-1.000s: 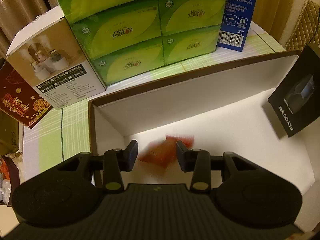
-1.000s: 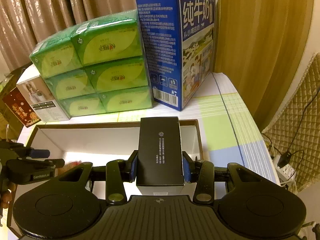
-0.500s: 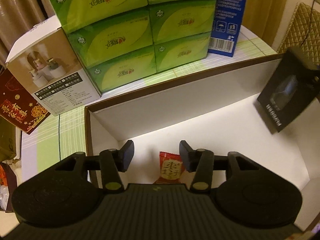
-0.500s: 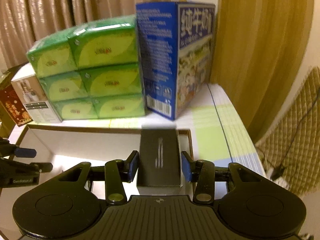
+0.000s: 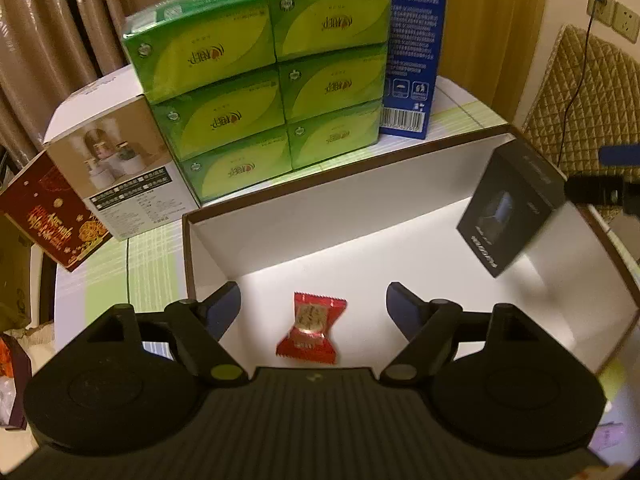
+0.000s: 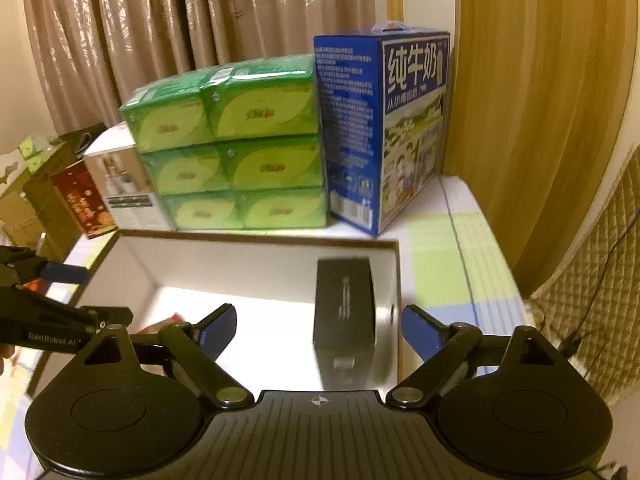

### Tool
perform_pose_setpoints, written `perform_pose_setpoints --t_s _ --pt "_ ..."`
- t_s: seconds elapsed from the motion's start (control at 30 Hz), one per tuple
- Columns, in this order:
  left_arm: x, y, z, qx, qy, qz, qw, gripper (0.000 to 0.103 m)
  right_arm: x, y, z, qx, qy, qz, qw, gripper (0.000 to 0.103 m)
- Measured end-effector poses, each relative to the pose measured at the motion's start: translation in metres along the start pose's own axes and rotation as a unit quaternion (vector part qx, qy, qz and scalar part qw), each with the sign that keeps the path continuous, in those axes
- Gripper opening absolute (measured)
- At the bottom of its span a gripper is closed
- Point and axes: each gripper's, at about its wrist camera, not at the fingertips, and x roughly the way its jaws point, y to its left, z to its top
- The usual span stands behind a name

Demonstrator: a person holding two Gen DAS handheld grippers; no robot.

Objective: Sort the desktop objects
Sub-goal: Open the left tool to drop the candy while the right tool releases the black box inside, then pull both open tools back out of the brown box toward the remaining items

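Left wrist view: left gripper [image 5: 313, 304] fingers just opened above red wrapped candy [image 5: 310, 330] in white cardboard tray [image 5: 320, 204]. Right gripper [image 6: 318, 326] fingers likewise opened, black rectangular box [image 6: 345, 316] released. Drop step finishing; next, likely fetch remaining objects.

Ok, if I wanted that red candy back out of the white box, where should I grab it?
Come from above and close across the plump middle of the red candy. It lies flat on the floor of the white box, so its thin crimped ends offer little to pinch.
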Motion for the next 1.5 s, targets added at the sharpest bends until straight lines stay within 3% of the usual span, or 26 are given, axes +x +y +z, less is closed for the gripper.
perform_pose_setpoints --t_s 0.17,0.9,1.5 --pt "-0.025 -0.004 -0.010 -0.009 -0.008 -0.001 0.9999 0.080 -0.020 0.002 -0.011 0.006 0.001 0.008 1.000 0.094" --pt "-0.124 -0.025 -0.058 -0.026 -0.048 0.012 0.9984 0.089 -0.097 0.028 -0.053 0.014 -0.011 0.038 0.999 0.098" --pt "-0.174 -0.042 -0.100 -0.043 -0.062 0.021 0.9969 0.092 -0.147 0.049 -0.091 -0.001 -0.025 0.044 0.999 0.101"
